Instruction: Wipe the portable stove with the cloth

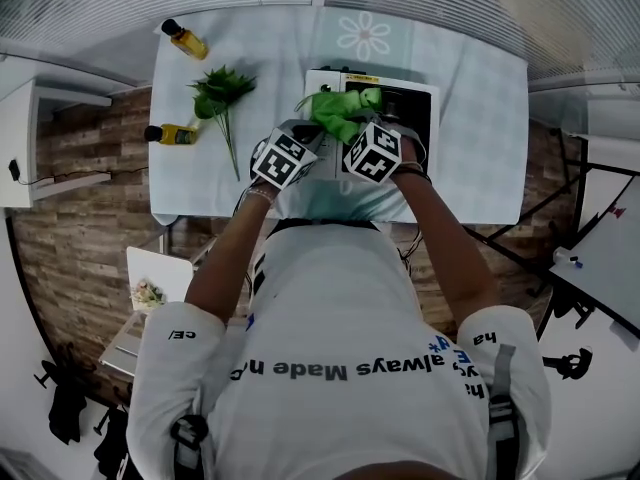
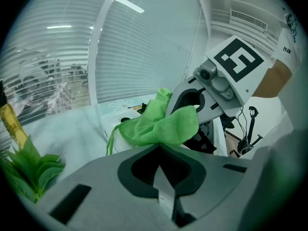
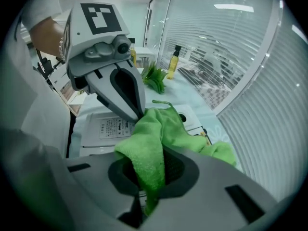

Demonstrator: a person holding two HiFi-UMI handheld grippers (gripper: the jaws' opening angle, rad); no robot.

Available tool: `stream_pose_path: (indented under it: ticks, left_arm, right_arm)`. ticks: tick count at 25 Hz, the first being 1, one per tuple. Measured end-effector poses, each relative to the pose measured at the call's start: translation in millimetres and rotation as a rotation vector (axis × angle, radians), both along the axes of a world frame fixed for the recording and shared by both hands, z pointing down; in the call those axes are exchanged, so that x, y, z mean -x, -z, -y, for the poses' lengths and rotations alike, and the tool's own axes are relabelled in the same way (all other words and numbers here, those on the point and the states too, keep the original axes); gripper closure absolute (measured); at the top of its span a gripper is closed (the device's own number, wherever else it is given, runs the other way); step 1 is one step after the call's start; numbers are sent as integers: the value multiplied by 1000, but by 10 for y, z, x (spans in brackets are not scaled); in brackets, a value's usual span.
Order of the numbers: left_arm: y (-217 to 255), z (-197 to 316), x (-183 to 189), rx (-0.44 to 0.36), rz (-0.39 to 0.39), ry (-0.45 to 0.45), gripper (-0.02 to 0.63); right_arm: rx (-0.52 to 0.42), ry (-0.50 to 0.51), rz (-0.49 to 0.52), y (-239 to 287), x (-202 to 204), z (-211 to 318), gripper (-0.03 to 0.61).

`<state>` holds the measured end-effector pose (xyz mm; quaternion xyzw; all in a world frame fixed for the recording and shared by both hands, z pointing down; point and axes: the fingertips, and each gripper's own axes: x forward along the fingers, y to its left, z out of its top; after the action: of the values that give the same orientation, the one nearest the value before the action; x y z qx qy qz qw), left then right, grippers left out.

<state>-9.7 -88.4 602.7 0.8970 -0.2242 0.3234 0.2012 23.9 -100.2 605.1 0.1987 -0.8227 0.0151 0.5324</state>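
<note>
The cloth (image 1: 340,113), bright green, fleecy and crumpled, hung bunched between the two sets of jaws, its length running from one to the other. The right gripper (image 3: 156,153) was closed on a thick fold lying deep between its jaws. The left gripper (image 2: 159,146) pinched only an edge at its tips. The portable stove (image 1: 415,108) lay just below both, so wiping likely called for a straight lowering.
</note>
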Motion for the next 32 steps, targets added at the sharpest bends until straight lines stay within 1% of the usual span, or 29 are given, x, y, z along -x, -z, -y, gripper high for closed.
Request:
stream_pose_path:
  ticks: [5,8,10,13,15,18,21,24,27,29,32]
  left_arm:
    - [-8,-1,-6,-4,5,-12,603]
    - [-1,-3,-16,-10,11,-16,603]
    - [8,-3,-16,-18,19,-20,603]
    - [12,-6,-15,-26,29,-32,601]
    - [6,-8,-18,-24,33,-40,603]
    - [1,-5,-29,-10,31,-52,603]
    - [-4,-6,-20,3,29,-66,601]
    - [-4,-12,-20,9,28,-80,601]
    - [2,-14,-21,12,30,-92,603]
    - [7,-17,-16,16,30,-98,601]
    - [11,-11,-14,17,26,-102,603]
  right_arm:
    - [113,37,-21,-18,30,-273,555]
    - [203,75,-42,-19,57,-488,555]
    - [233,96,-59,-12,83,-584,555]
    - [205,95,-61,10,95,-595,555]
    - [159,54,-22,108,71,-566,555]
    - [51,-90,119,498,31,-514,555]
    - [-1,-190,234,747,68,-689,555]
    - [22,-224,293,677,228,-1023,555]
    - [82,-208,322,458,494,-1338,555]
    - [114,-184,311,286,660,-1491,555]
    - [144,-153,262,-12,811,-1619,555]
